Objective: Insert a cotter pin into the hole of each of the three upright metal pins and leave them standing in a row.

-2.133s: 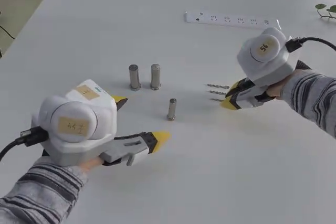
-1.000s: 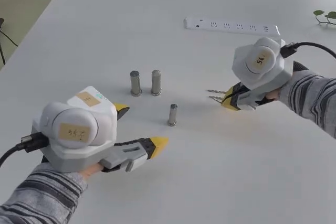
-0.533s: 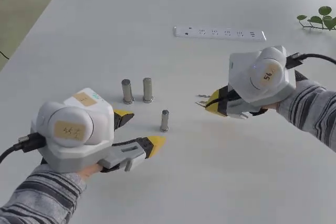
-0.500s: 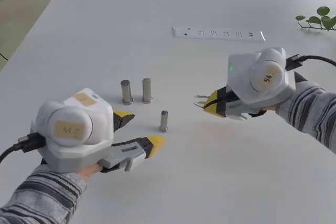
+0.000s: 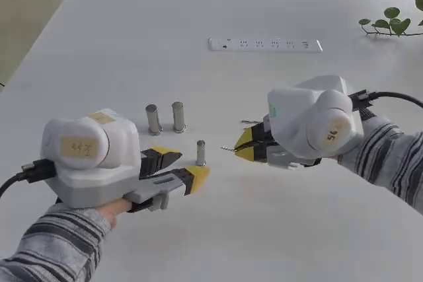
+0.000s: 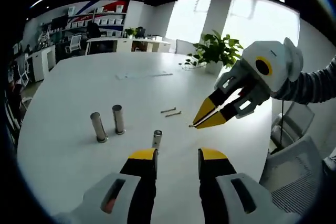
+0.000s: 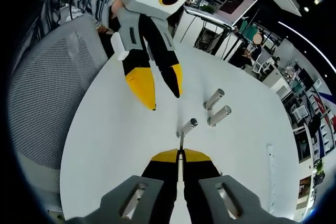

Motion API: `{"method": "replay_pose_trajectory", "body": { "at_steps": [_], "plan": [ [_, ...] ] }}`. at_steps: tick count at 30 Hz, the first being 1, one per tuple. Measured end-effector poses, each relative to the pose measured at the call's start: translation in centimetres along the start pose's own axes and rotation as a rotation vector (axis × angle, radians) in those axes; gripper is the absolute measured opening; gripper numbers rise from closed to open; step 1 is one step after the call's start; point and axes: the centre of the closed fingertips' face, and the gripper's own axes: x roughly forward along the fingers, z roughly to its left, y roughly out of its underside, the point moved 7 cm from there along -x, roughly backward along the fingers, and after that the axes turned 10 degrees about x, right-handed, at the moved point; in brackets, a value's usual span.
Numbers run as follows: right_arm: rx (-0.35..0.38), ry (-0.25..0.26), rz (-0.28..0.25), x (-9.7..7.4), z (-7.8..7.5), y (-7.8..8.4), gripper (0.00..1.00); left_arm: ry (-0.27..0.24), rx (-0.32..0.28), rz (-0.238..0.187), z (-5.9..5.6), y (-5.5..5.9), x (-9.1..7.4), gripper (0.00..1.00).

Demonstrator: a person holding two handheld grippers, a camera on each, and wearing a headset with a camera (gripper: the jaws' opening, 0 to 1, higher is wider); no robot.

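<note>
Three upright metal pins stand on the white table: two side by side [image 5: 153, 119] [image 5: 178, 116] and a shorter one [image 5: 200, 152] nearer me. My right gripper [image 5: 244, 147] is shut on a thin cotter pin [image 7: 181, 140] that points at the short metal pin [image 7: 187, 126], its tip a short way off to the right. My left gripper [image 5: 182, 165] hovers open just left of that short pin [image 6: 156, 138], nothing between its fingers. Two more cotter pins [image 6: 171, 112] lie on the table behind the right gripper [image 6: 210, 118].
A white power strip [image 5: 264, 45] lies across the far side of the table. A leafy plant [image 5: 390, 21] sits at the far right. A grey mesh chair [image 7: 47, 82] stands beside the table edge.
My right gripper has risen from the loose cotter pins with one in its jaws and moved left toward the short metal pin. The left gripper has stayed roughly put.
</note>
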Motion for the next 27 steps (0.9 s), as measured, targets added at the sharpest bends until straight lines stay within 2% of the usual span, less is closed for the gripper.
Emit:
{"method": "replay_pose_trajectory", "body": {
  "at_steps": [3, 4, 6, 13, 27],
  "plan": [
    [-0.028, -0.005, -0.018, -0.2, 0.6, -0.7, 0.0, 0.028, -0.035, -0.014, -0.5, -0.2, 0.1, 0.24],
    [-0.035, -0.01, -0.026, -0.3, 0.9, -1.0, 0.0, 0.053, -0.064, -0.033, -0.8, -0.4, 0.1, 0.22],
    [-0.055, -0.013, -0.034, -0.4, 1.3, -1.3, 0.0, 0.07, -0.091, -0.049, -1.0, -0.5, 0.0, 0.19],
    [-0.098, -0.02, -0.048, -0.7, 2.3, -2.3, 0.0, 0.103, -0.139, -0.075, -1.8, -0.8, -0.1, 0.13],
    [-0.102, -0.021, -0.072, -0.9, 3.0, -3.2, 0.0, 0.132, -0.18, -0.099, -2.3, -0.9, -0.2, 0.0]
  ]
}}
